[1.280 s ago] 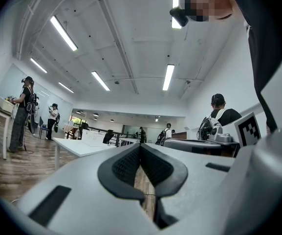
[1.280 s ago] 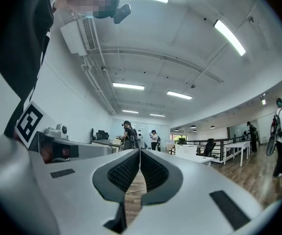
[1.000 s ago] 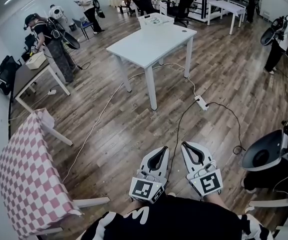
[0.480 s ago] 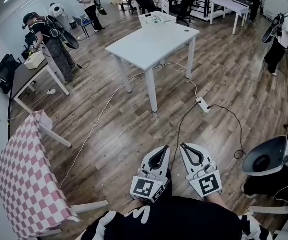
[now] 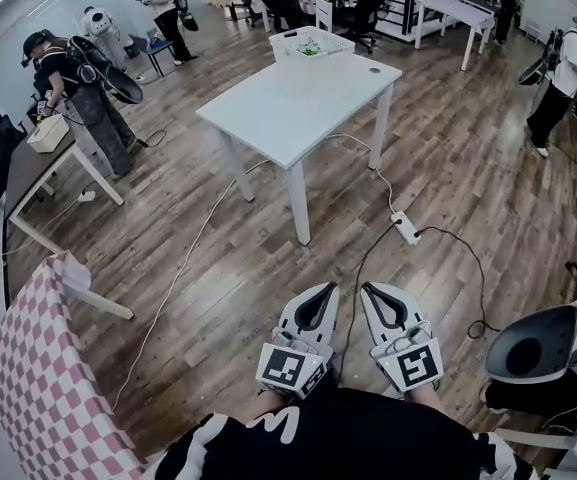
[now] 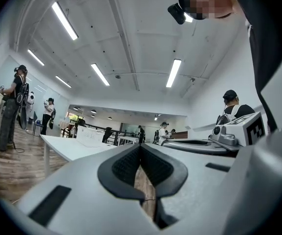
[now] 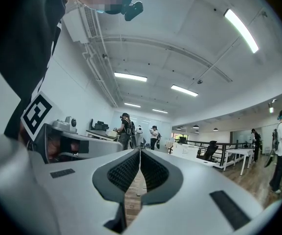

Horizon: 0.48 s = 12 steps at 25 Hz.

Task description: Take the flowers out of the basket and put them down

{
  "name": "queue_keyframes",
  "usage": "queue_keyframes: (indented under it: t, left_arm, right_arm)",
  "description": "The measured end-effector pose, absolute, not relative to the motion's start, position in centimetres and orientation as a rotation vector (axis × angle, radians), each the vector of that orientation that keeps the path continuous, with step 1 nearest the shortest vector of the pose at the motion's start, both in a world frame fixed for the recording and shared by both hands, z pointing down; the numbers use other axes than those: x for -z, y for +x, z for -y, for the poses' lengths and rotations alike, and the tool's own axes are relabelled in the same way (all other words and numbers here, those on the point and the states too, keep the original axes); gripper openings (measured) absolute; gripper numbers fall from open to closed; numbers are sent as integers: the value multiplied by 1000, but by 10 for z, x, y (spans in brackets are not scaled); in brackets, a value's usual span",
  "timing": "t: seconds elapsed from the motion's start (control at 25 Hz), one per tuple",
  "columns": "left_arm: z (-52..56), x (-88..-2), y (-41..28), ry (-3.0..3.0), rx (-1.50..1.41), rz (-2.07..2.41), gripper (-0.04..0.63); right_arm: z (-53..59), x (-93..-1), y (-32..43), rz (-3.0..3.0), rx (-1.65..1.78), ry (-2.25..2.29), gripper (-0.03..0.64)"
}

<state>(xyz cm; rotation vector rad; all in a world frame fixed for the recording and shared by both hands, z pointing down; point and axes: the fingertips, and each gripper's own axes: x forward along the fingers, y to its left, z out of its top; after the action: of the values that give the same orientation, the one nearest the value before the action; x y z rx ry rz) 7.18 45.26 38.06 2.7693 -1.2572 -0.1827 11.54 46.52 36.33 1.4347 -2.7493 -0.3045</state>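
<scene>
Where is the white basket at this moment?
In the head view the white basket stands on the far end of the white table, at top centre, with a black office chair just beyond it.

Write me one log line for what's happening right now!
step: not started | left gripper: shut, empty | right gripper: shut, empty | basket: ahead on white table, untouched
</scene>
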Motion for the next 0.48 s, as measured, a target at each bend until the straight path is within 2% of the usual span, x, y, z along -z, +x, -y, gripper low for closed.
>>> queue_keyframes:
  t: [0.48]
  left_arm:
    - [-280,-368,39,2809,160,1209,5]
  right_arm:
    - [-292,-350,81,2758,275,1501,20]
